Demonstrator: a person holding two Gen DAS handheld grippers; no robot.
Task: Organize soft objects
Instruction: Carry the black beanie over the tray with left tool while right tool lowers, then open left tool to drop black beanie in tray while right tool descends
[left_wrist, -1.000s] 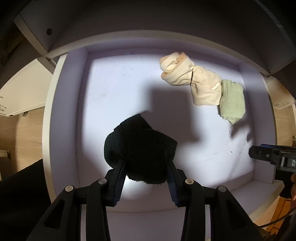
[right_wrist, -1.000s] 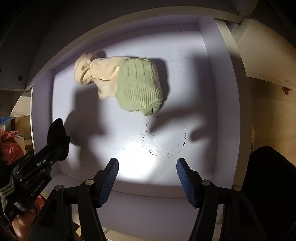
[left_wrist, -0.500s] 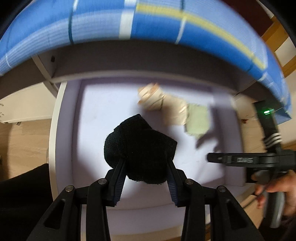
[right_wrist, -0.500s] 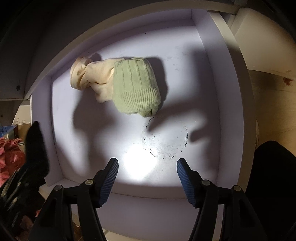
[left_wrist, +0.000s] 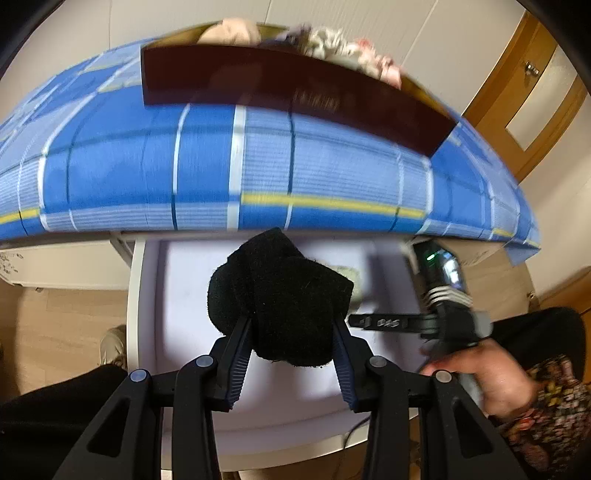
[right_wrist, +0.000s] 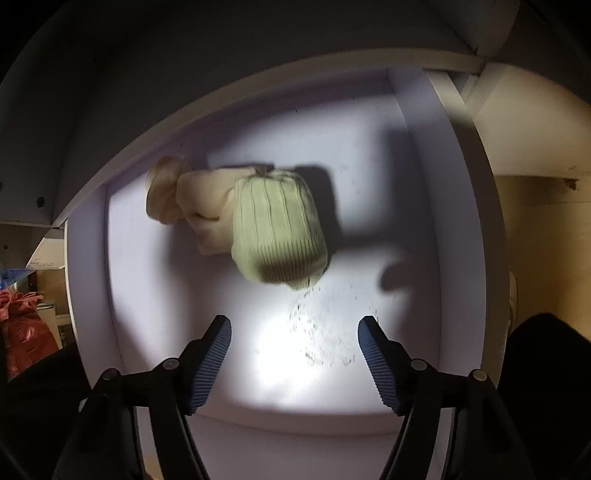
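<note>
My left gripper (left_wrist: 291, 345) is shut on a black rolled sock (left_wrist: 280, 295) and holds it high above the white drawer (left_wrist: 184, 295). In the right wrist view a pale green knitted sock (right_wrist: 279, 230) lies against a cream sock bundle (right_wrist: 188, 199) at the back of the drawer (right_wrist: 417, 221). My right gripper (right_wrist: 294, 343) hangs over the drawer floor in front of the green sock; its jaws are opening with nothing between them. The left wrist view also shows the right gripper's body (left_wrist: 443, 295) held in a hand (left_wrist: 491, 376).
A bed with a blue checked cover (left_wrist: 258, 173) lies above the drawer. On it stands a dark brown box (left_wrist: 288, 92) holding several soft items. A wooden door (left_wrist: 532, 92) is at the right. Dark specks (right_wrist: 325, 325) mark the drawer floor. Red fabric (right_wrist: 22, 332) sits left of the drawer.
My left gripper rose with the black sock out of the drawer, so the bed and box came into view. The right gripper's jaws spread wider and it moved slightly nearer the green sock.
</note>
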